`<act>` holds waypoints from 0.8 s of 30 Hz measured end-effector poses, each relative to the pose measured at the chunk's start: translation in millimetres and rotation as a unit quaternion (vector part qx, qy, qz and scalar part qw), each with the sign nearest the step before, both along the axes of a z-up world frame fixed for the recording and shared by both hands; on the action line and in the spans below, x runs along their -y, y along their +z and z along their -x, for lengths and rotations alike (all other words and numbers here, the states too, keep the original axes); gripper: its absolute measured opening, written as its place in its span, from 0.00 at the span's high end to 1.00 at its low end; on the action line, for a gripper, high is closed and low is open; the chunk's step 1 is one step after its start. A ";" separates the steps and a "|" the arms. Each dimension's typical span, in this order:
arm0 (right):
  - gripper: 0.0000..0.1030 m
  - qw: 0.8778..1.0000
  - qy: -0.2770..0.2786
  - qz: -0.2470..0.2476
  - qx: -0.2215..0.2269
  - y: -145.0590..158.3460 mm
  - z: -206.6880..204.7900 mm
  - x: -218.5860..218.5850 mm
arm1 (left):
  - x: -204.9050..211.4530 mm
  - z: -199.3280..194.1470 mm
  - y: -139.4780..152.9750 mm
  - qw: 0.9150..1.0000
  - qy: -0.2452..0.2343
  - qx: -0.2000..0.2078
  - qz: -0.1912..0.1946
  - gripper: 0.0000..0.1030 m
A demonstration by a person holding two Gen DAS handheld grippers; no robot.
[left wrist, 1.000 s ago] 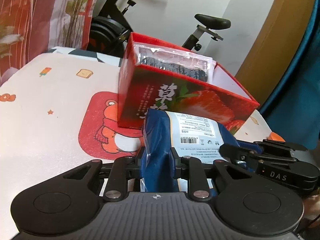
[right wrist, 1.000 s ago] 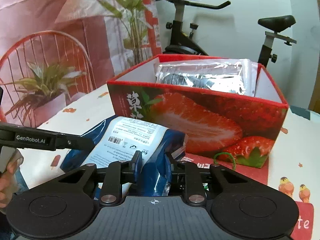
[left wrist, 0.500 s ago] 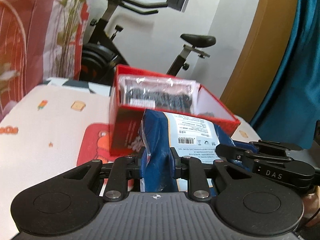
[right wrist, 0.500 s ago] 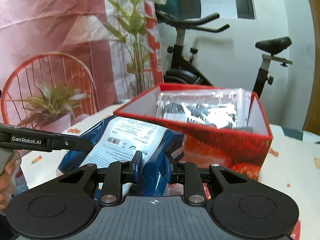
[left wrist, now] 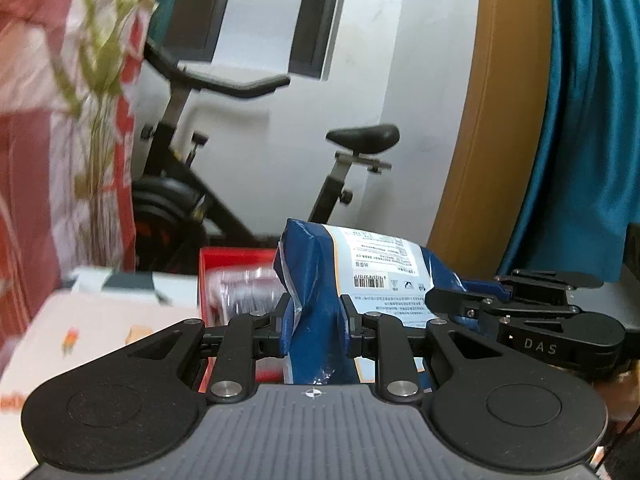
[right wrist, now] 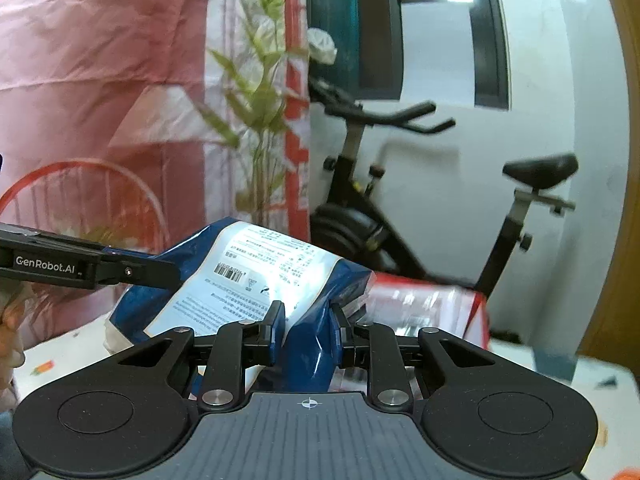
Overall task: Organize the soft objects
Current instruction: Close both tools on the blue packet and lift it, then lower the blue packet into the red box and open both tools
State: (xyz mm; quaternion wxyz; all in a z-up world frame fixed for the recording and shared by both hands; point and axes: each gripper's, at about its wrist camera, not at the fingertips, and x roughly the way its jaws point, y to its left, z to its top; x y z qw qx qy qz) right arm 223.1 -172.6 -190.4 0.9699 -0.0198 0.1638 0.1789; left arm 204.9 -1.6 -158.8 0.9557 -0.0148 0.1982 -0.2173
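A soft blue packet with a white printed label (left wrist: 372,276) hangs in the air, pinched at both ends. My left gripper (left wrist: 314,320) is shut on its left edge, and the right gripper (left wrist: 472,304) shows at its other end. In the right wrist view my right gripper (right wrist: 308,320) is shut on the blue packet (right wrist: 256,276), with the left gripper (right wrist: 160,270) reaching in from the left. Behind and below the packet stands the red strawberry box (left wrist: 224,258), also seen as the red box (right wrist: 460,300), holding a shiny wrapped pack (left wrist: 244,292).
An exercise bike (left wrist: 224,184) stands behind the table against a white wall. A cartoon-print tablecloth (left wrist: 80,328) covers the table. A red-and-white plant-print sheet (right wrist: 100,120) hangs at the left; a teal curtain (left wrist: 592,140) hangs at the right.
Both grippers have risen with the blue packet still held between them. The red box has dropped low in both views, and the packet now sits above its rim level.
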 end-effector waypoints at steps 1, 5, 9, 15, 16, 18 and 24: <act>0.79 1.000 -0.002 0.005 0.007 4.9 -6.0 1.4 | 2.5 -7.0 3.9 1.000 -0.001 0.004 0.000 0.76; 0.79 0.998 -0.007 0.043 0.038 24.4 -35.8 2.5 | 8.8 -43.0 11.6 1.000 0.001 0.004 0.005 0.76; 0.79 0.995 -0.008 0.077 0.061 33.2 -72.4 5.7 | 16.3 -75.6 13.5 1.000 0.007 0.013 0.002 0.76; 0.79 0.991 -0.021 0.110 0.068 16.9 -119.8 5.9 | 38.3 -114.1 -2.4 0.998 0.020 0.004 -0.056 0.76; 0.79 0.991 -0.023 0.117 0.064 11.2 -126.3 5.2 | 40.7 -120.8 -9.2 0.998 0.020 -0.006 -0.061 0.76; 0.79 0.991 -0.027 0.124 0.051 -3.0 -139.6 5.7 | 39.9 -133.7 -23.9 0.998 0.022 -0.035 -0.054 0.77; 0.80 0.990 -0.028 0.135 -0.022 -52.4 -169.8 7.6 | 34.6 -155.8 -62.3 0.992 0.020 -0.117 -0.052 0.83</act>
